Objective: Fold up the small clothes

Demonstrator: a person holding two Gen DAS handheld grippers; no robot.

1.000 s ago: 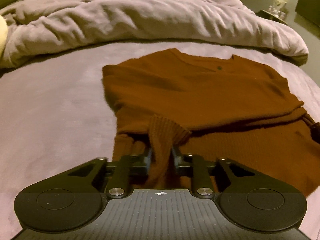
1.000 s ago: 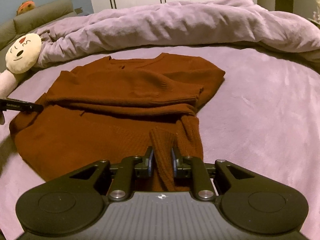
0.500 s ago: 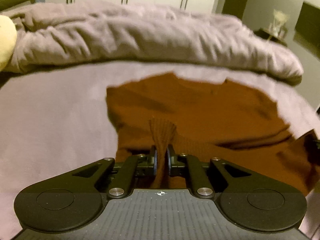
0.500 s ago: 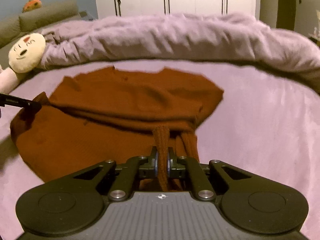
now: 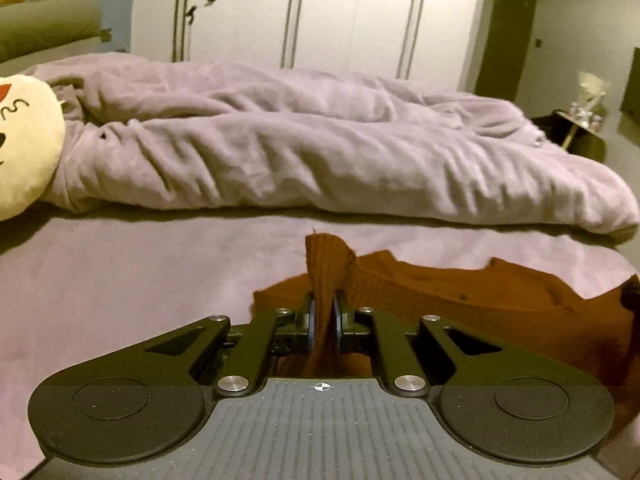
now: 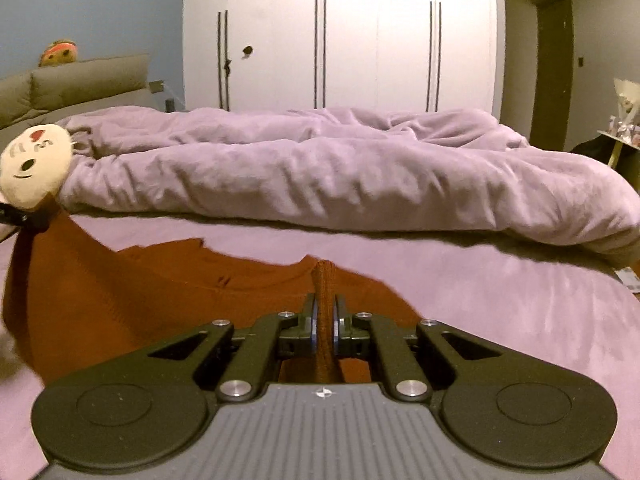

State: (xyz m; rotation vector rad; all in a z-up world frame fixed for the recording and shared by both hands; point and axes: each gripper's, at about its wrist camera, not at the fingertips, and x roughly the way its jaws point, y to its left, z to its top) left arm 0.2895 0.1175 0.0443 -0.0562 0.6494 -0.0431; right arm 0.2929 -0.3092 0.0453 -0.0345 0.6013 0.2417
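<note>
**A:** So where's the rust-brown sweater [image 5: 460, 300] sitting at this point?

**B:** It's spread on the purple bedsheet [image 5: 120, 280], with its near edge lifted off the bed at both ends. A ribbed bit of the hem is pinched by the left gripper [image 5: 324, 322], jaws pressed together on the knit, and a tuft of fabric can be seen sticking up above the fingertips.

**A:** And the other side?

**B:** Same deal. The right gripper [image 6: 325, 326] is clamped on a narrow fold of the same sweater [image 6: 160, 292], fingers squeezed tight against it. In the right wrist view the cloth is stretched up toward the far left, where it's gripped by the tip of the other tool near the edge of the frame.

**A:** Anything else around?

**B:** A bunched-up lilac duvet [image 6: 340, 176] is piled across the bed behind the sweater, well apart from it. A cream plush with a drawn face [image 6: 34, 164] is tucked against the duvet's left end. White wardrobe doors [image 6: 340, 40] are seen at the back, plus a small side table [image 5: 580, 124] off to the right.
</note>
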